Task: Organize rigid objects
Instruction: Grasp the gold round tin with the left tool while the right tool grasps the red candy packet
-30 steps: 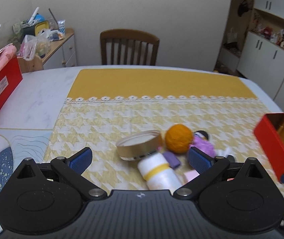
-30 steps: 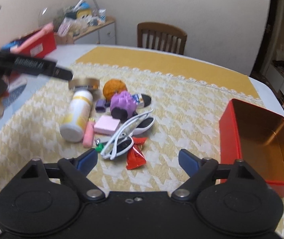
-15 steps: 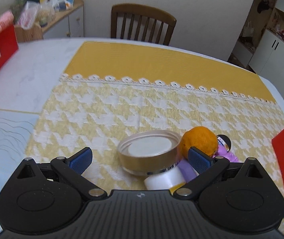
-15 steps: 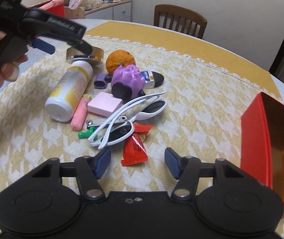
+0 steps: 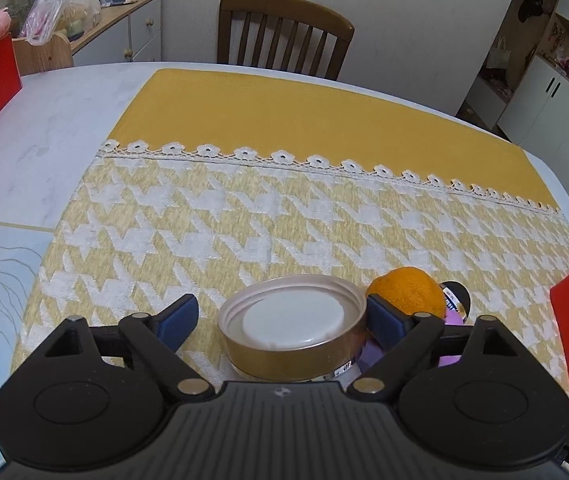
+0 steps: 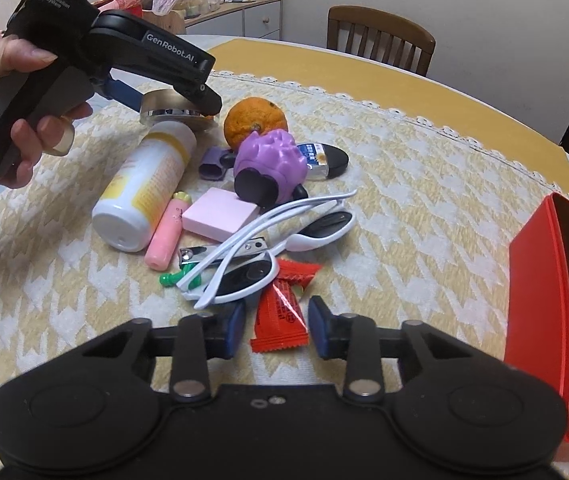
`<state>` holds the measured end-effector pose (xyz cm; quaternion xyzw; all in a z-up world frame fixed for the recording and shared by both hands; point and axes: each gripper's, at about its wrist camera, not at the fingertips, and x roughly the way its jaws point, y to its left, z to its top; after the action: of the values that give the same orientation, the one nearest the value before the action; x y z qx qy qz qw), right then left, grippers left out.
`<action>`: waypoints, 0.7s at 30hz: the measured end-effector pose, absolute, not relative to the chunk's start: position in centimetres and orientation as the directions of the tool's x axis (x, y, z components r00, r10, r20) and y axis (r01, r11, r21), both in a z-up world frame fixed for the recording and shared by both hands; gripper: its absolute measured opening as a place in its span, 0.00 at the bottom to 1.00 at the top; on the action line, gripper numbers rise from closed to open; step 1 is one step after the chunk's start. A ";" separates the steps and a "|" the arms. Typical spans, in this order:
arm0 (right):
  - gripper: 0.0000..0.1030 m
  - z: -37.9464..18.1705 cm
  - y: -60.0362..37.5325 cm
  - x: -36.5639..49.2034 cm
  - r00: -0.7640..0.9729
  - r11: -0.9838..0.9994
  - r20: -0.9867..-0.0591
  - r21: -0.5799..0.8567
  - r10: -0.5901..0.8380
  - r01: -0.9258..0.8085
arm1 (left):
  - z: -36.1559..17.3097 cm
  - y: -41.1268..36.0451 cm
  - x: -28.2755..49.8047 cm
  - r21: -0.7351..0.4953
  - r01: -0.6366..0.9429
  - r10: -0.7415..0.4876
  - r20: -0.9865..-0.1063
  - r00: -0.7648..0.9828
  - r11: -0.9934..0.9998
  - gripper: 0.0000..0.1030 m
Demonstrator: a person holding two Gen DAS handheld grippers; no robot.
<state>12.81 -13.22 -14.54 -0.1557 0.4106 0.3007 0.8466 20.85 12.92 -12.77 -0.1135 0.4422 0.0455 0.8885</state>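
Left wrist view, left claw (image 5: 282, 314) closing around gold lid (image 5: 292, 330), right claw (image 6: 275, 328) narrowing astride red packet (image 6: 280, 316), neither gripped.

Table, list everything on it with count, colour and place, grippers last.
lid: 1, gold, at the bottle's cap end
bottle: 1, white and yellow, lying left
orange: 1, orange, behind the pile
toy: 1, purple, pile centre
block: 1, pink, beside the toy
tube: 1, pink, along the bottle
sunglasses: 1, white, pile front
packet: at least 1, red, nearest
box: 1, red, right
tablecloth: 1, yellow and white
chair: 1, brown, far side
left gripper: black, blue pads, open around the lid, just been closing
right gripper: same colours, open around the packet, just been closing
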 end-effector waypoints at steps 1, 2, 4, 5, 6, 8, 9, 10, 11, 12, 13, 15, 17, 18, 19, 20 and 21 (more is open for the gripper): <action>0.26 -14.5 -13.2 12.8 0.483 0.770 -0.789 -0.019 0.380 -0.637 | -12.7 12.9 20.9 -0.161 -0.175 -0.022 -0.793 0.609 0.971 0.82; 0.25 -14.5 -13.2 12.7 0.485 0.770 -0.788 -0.023 0.378 -0.637 | -12.7 12.8 20.9 -0.156 -0.166 -0.022 -0.791 0.611 0.974 0.77; 0.23 -14.4 -13.3 12.7 0.487 0.771 -0.788 -0.024 0.376 -0.636 | -12.6 12.5 20.9 -0.132 -0.158 -0.008 -0.791 0.611 0.979 0.76; 0.23 -14.4 -13.3 12.7 0.489 0.773 -0.788 -0.026 0.374 -0.634 | -12.5 12.3 20.8 -0.120 -0.154 -0.001 -0.792 0.610 0.981 0.76; 0.22 -14.4 -13.3 12.6 0.493 0.775 -0.788 -0.031 0.370 -0.631 | -12.5 12.3 20.9 -0.112 -0.151 0.004 -0.792 0.611 0.982 0.76; 0.22 -14.4 -13.4 12.6 0.499 0.780 -0.789 -0.040 0.359 -0.625 | -12.5 12.2 20.8 -0.099 -0.150 0.013 -0.791 0.612 0.984 0.76; 0.21 -14.3 -13.5 12.6 0.501 0.783 -0.788 -0.041 0.356 -0.621 | -12.4 12.2 20.7 -0.095 -0.150 0.017 -0.788 0.616 0.984 0.76; 0.21 -14.2 -13.6 12.6 0.504 0.786 -0.788 -0.041 0.354 -0.617 | -12.3 12.2 20.5 -0.091 -0.146 0.020 -0.784 0.621 0.985 0.76; 0.21 -14.1 -13.7 12.5 0.509 0.791 -0.787 -0.045 0.348 -0.610 | -12.3 12.2 20.4 -0.084 -0.142 0.023 -0.780 0.625 0.986 0.76; 0.21 -14.1 -13.9 12.5 0.516 0.798 -0.788 -0.053 0.336 -0.600 | -12.2 12.1 20.2 -0.074 -0.139 0.030 -0.778 0.628 0.988 0.76; 0.21 -14.0 -14.2 12.4 0.523 0.806 -0.787 -0.057 0.327 -0.590 | -12.2 12.1 20.0 -0.063 -0.138 0.038 -0.777 0.628 0.988 0.76; 0.21 -13.6 -14.9 12.3 0.528 0.820 -0.783 -0.041 0.329 -0.571 | -12.0 12.2 19.6 -0.050 -0.143 0.052 -0.775 0.629 0.988 0.76; 0.21 -13.3 -15.5 12.2 0.532 0.831 -0.780 -0.026 0.331 -0.555 | -11.7 12.3 19.1 -0.049 -0.145 0.055 -0.770 0.636 0.988 0.76; 0.21 -13.1 -15.8 12.2 0.534 0.836 -0.778 -0.020 0.331 -0.548 | -11.5 12.2 18.8 -0.046 -0.144 0.057 -0.766 0.640 0.989 0.76; 0.21 -12.8 -16.1 12.2 0.536 0.841 -0.776 -0.014 0.332 -0.541 | -11.2 12.1 18.5 -0.042 -0.139 0.058 -0.762 0.645 0.989 0.76; 0.21 -12.6 -16.2 12.1 0.538 0.844 -0.774 -0.008 0.334 -0.536 | -10.9 11.9 18.2 -0.039 -0.131 0.056 -0.757 0.651 0.991 0.76; 0.21 -12.3 -16.5 12.1 0.541 0.847 -0.770 -0.001 0.339 -0.532 | -10.6 11.7 17.9 -0.038 -0.124 0.053 -0.753 0.655 0.992 0.76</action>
<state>12.09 -16.46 -12.26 -0.1182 0.4084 0.2503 0.8698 17.90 11.73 -10.56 -0.0427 0.4123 0.0487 0.9088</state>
